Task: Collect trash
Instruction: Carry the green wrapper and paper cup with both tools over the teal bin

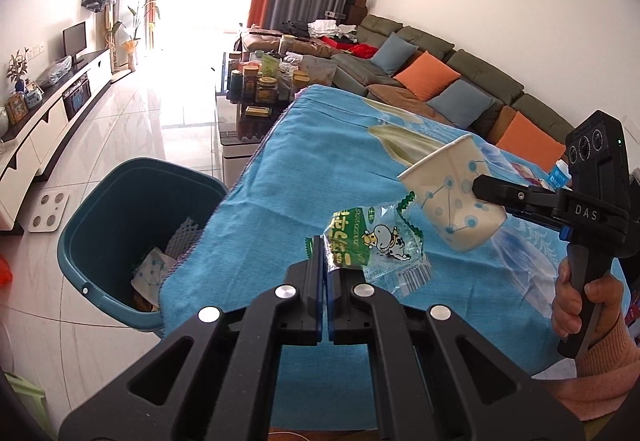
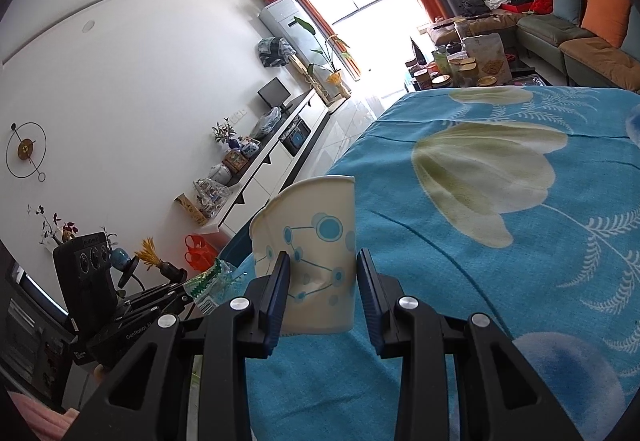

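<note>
My left gripper (image 1: 324,255) is shut on the edge of a green and clear snack wrapper (image 1: 372,245) with a cow printed on it, held above the table's left edge. To its right, my right gripper (image 1: 482,188) is shut on a white paper cup (image 1: 452,197) with blue dots, tilted in the air. In the right wrist view the dented cup (image 2: 316,241) sits between the pads of the right gripper (image 2: 324,275). The left gripper (image 2: 178,291) with the wrapper (image 2: 212,283) shows at the lower left. A teal trash bin (image 1: 152,163) stands on the floor left of the table.
The table wears a blue flowered cloth (image 1: 320,145). The bin holds a crumpled cup (image 1: 154,273) and white foam net (image 1: 182,237). Behind are a low table with jars (image 1: 264,85) and a long sofa (image 1: 440,81). A TV cabinet (image 1: 52,117) and a floor scale (image 1: 48,209) sit left.
</note>
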`<state>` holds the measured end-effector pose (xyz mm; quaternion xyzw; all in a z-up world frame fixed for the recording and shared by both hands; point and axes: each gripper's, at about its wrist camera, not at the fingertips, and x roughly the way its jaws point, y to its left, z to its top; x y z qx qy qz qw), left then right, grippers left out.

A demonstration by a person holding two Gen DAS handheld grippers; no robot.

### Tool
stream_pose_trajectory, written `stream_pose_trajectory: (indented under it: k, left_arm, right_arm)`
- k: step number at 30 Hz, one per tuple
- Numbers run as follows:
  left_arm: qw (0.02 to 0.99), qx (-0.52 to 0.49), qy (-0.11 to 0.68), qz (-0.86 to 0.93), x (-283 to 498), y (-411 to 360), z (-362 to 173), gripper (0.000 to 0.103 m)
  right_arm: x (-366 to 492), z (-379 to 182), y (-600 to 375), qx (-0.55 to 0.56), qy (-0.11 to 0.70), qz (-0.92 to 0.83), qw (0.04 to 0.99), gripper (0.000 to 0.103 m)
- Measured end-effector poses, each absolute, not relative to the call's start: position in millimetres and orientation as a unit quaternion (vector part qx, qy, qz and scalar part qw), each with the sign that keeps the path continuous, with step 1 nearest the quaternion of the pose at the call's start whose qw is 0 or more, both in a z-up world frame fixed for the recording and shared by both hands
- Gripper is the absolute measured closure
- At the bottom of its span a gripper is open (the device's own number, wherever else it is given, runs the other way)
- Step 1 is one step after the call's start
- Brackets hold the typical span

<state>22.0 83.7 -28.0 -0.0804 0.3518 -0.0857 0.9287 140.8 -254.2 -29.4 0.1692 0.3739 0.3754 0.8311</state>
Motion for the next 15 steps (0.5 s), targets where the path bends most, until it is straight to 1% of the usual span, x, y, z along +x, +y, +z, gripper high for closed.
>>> stream_pose_trajectory:
  k: [15]
  left_arm:
    - [0.932,-0.084,0.346,-0.067,16,101,-25,0.102]
  right_arm:
    - [141,-29,-235,0.158,0.377,0.389,0.825,0.071]
